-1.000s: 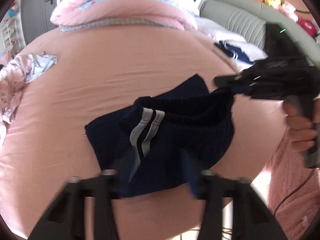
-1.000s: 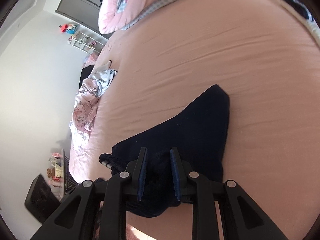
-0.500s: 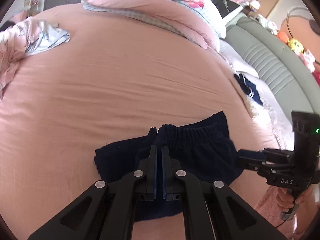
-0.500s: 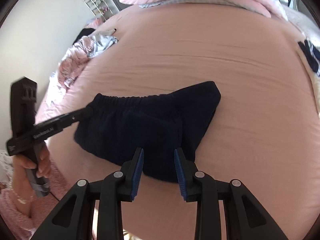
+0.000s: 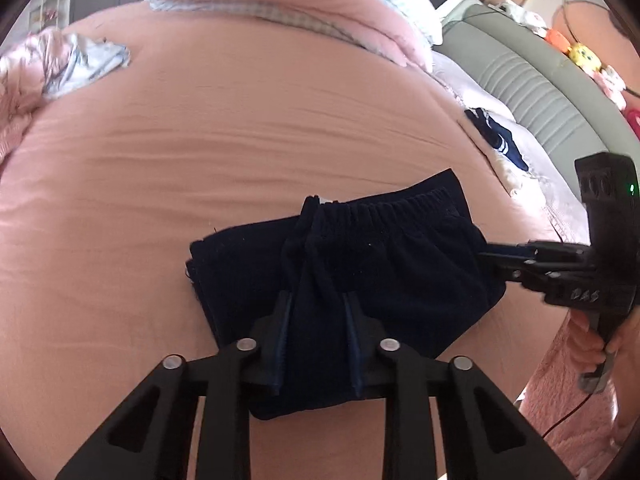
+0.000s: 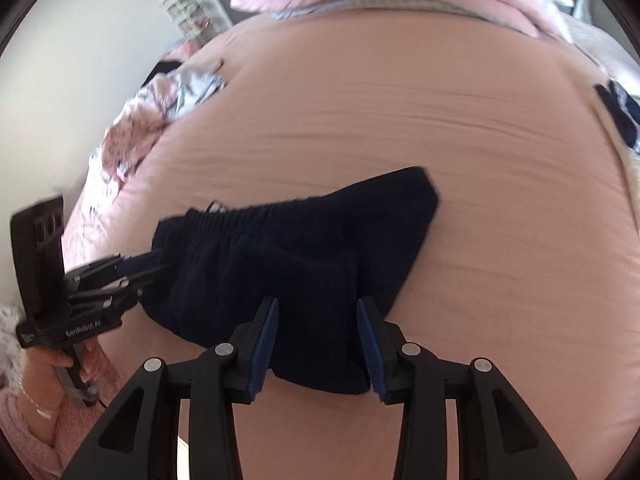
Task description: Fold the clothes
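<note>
Left wrist view, left to right:
- Crumpled pink and grey garment [image 5: 52, 68], far left edge of bed, well apart from the task item.
- Pink bedsheet [image 5: 240, 140], lightly creased, bearing everything.
- Pink quilt [image 5: 288, 4] with checked border, bunched along far side of bed.
- Navy shorts [image 5: 400, 256], folded, lying flat on sheet at near edge; elastic waistband turned to far side, a ridge of cloth bunched up toward left of centre.
- Left gripper [image 5: 318, 328], fingers parted to a moderate gap, straddling that ridge of cloth; no clamping visible.
- Second navy garment [image 5: 496, 140] with white stripes, on pale bedding at right, apart from shorts.
- Grey padded headboard [image 5: 540, 92], soft toys along its top.
- Right gripper [image 5: 486, 258], tips touching right edge of shorts; gap not discernible from this angle. Gripped by a hand [image 5: 592, 344] above a fuzzy pink sleeve.

Right wrist view, left to right:
- Left gripper [image 6: 154, 266], tips at waistband end of shorts, held by a hand [image 6: 52, 364].
- Crumpled garment [image 6: 160, 108], upper left.
- Shorts [image 6: 304, 248], near edge of sheet [image 6: 400, 120].
- Right gripper [image 6: 318, 340], fingers spread wide, near fold of shorts lying between blue pads [image 6: 262, 344], not pinched.
- Striped navy garment [image 6: 616, 112], far right.
</note>
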Available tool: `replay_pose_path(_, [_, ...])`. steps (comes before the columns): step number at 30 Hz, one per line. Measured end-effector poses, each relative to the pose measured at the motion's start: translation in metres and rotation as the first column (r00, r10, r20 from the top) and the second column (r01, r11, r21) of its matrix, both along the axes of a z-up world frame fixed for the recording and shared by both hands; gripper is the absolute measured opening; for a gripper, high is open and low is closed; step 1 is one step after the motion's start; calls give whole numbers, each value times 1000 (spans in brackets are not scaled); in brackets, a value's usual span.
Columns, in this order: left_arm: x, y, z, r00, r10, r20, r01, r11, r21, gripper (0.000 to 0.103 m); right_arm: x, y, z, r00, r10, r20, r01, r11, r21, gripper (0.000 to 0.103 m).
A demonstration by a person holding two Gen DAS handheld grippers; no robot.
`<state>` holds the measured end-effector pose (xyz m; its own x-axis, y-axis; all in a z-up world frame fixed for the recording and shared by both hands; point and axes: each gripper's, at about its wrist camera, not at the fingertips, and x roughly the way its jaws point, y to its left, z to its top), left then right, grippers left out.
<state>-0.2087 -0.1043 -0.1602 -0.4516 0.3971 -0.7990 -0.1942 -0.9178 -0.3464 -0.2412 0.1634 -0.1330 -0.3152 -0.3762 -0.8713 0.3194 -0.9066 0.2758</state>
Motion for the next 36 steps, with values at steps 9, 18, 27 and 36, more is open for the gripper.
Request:
replay_pose_path(9, [26,-13,6,995,100,-19,-100,995,31,8,-9,-26,30,975,125,-186,-112,991,78,11])
replay_pose_path(18, [26,-16,22,980,154,-124,-166,982,-93,28,-25,-13,6,994,14,-112,-5,996,83,12])
replay_pose_path(27, [1,23,15,982,-131,-132,116,986,-120,33,-5,-59,20,968,220,-124,-216,975,45,12])
replay_pose_path(36, [-11,4,8,985,-68,-156,39,983,-182,31,-24,-19,-14,990,140,-4,-139,989,47,11])
